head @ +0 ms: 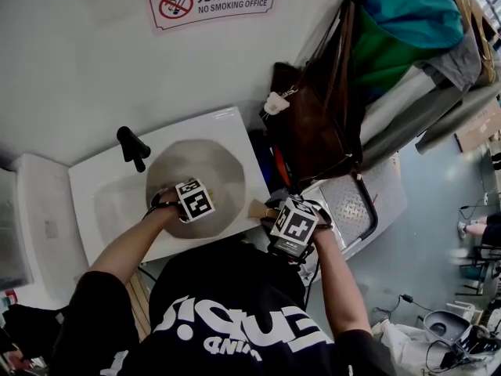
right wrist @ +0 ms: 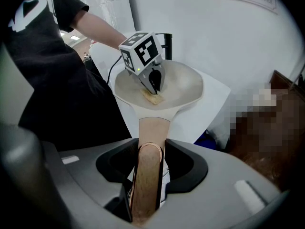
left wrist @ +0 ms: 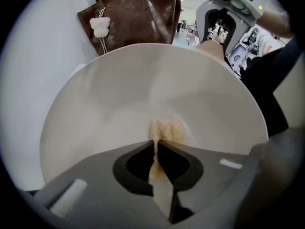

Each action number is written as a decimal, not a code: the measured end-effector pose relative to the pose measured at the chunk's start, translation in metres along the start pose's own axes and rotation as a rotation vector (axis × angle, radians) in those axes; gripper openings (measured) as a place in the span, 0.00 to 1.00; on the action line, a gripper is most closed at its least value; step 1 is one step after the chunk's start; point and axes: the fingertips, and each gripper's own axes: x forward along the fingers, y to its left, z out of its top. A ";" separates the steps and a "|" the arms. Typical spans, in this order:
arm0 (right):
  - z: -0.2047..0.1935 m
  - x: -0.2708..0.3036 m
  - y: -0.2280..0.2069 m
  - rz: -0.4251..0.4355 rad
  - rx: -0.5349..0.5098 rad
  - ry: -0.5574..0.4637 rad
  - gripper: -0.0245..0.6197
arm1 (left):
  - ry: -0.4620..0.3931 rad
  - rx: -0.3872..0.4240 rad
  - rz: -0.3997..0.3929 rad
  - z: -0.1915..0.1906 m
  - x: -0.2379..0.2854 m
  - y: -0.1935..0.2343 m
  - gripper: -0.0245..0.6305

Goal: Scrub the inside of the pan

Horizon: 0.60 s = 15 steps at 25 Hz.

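Left gripper (left wrist: 156, 149) w/ sponge (left wrist: 167, 131) in pan (left wrist: 143, 85) (right gripper (right wrist: 148, 152) round handle (right wrist: 152, 128)).

Saw only the tip of the sponge (left wrist: 167, 131) past the left gripper (left wrist: 156, 144), mid-frame in its own view; hidden wholly under the cube (head: 195, 199) at head view's centre. Could not see the end of the handle (right wrist: 151, 128) inside the right gripper (right wrist: 148, 149), bottom centre.
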 end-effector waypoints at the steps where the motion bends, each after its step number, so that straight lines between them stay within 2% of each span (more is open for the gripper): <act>1: 0.000 0.000 0.000 0.000 0.000 0.002 0.31 | -0.002 0.005 -0.004 0.004 0.001 -0.001 0.07; 9: 0.000 0.001 0.000 -0.008 -0.007 0.011 0.31 | -0.043 0.007 -0.008 0.034 0.010 0.002 0.07; 15: -0.001 0.001 0.000 -0.011 -0.003 0.010 0.31 | -0.052 0.011 0.044 0.051 0.016 0.019 0.07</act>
